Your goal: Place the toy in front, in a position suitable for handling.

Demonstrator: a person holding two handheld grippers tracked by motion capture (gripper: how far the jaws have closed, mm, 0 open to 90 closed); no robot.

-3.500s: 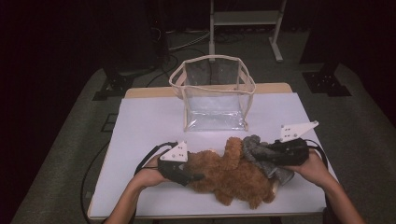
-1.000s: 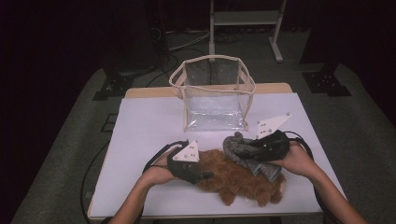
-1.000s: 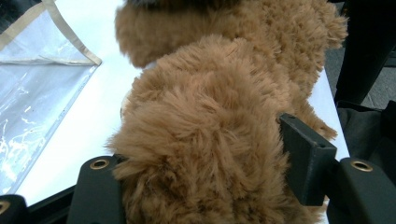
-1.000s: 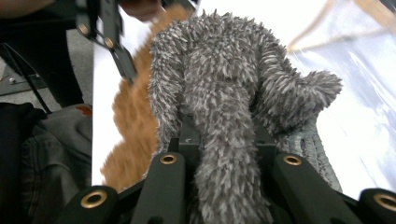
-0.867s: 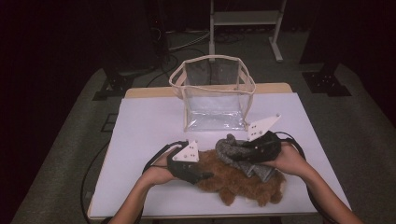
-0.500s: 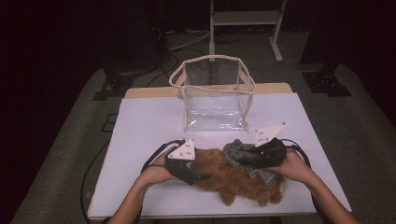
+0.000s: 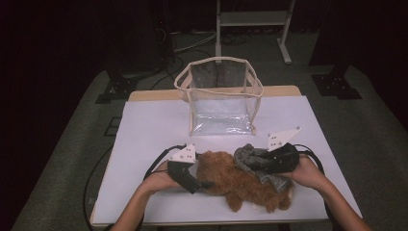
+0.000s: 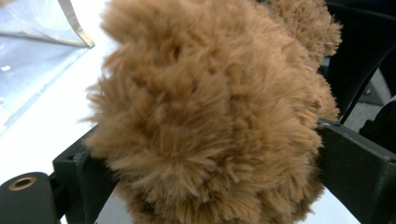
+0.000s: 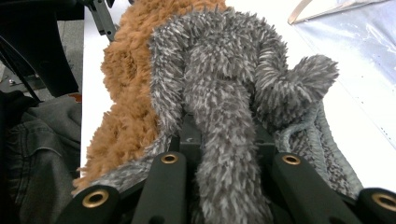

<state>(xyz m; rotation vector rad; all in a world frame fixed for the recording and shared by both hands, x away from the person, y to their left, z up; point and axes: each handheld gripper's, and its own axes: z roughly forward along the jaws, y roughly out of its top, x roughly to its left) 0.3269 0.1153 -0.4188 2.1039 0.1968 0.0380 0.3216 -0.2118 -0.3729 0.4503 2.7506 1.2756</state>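
A brown plush toy (image 7: 243, 185) lies on the white table (image 7: 154, 130) near its front edge. My left gripper (image 7: 202, 182) is at the toy's left end. In the left gripper view the toy's furry head (image 8: 210, 107) sits between the jaws of the left gripper (image 8: 215, 179), which have just been opening and now stand wide on either side of it. My right gripper (image 7: 263, 166) is shut on a grey fuzzy garment (image 7: 250, 159) and holds it over the toy's right half. In the right gripper view the grey garment (image 9: 224, 84) bunches out of the right gripper (image 9: 229, 182), with the brown toy (image 9: 126, 93) behind it.
A clear plastic bag (image 7: 219, 103) with cream trim stands open at the middle back of the table, and its wall (image 9: 345, 32) is close on the right in the right gripper view. Cables trail from both grippers. Dark floor and stand legs surround the table.
The right gripper has come down toward the table with the grey garment, onto the toy. The left gripper's jaws have spread apart around the toy's head.
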